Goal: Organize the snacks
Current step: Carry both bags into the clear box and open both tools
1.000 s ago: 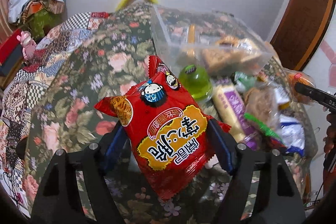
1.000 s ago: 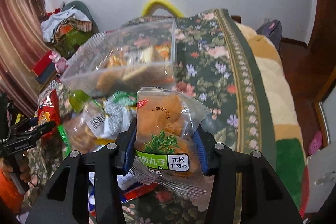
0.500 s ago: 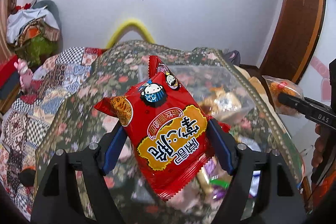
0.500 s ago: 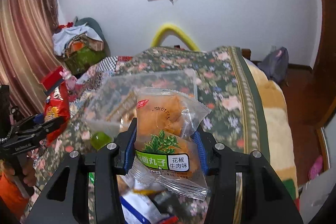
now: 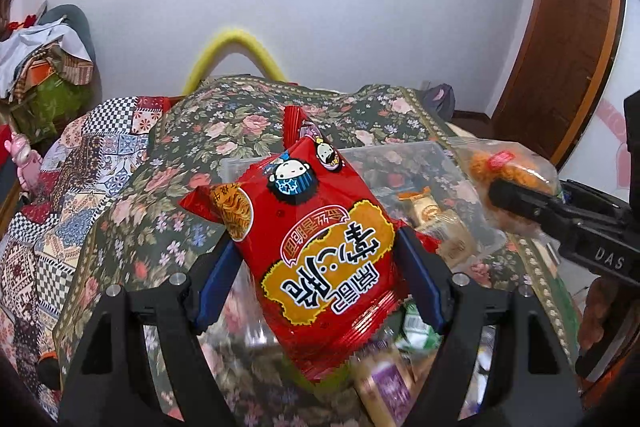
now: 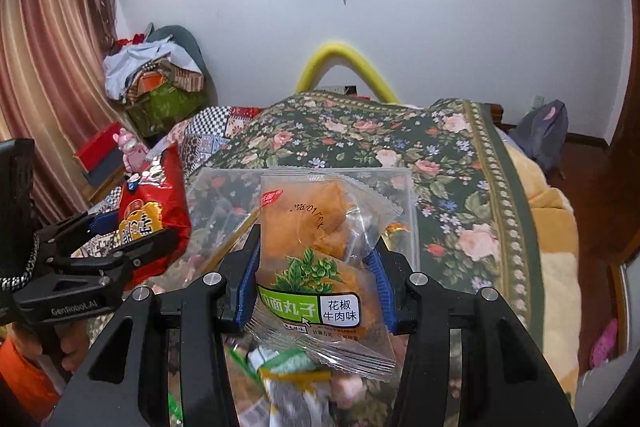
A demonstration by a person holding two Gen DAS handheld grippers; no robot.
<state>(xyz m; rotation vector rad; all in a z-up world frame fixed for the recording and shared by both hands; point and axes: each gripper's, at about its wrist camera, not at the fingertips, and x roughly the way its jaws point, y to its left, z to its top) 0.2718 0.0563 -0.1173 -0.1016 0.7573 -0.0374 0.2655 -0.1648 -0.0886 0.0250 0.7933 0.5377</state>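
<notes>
Two packets are held aloft: the left gripper [image 5: 318, 267] has its jaws clamped on a red noodle-snack bag [image 5: 316, 251], the right gripper [image 6: 314, 275] on a clear fried-ball packet [image 6: 316, 247]; beyond both jaws sits a clear plastic container [image 6: 404, 183].

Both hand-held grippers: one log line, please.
left hand-held gripper: shut on red noodle packet | right hand-held gripper: shut on clear meatball packet | clear bin ahead

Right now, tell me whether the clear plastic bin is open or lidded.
Open. The clear plastic bin shows no lid; wrapped snacks lie inside, seen over its bare rim.
</notes>
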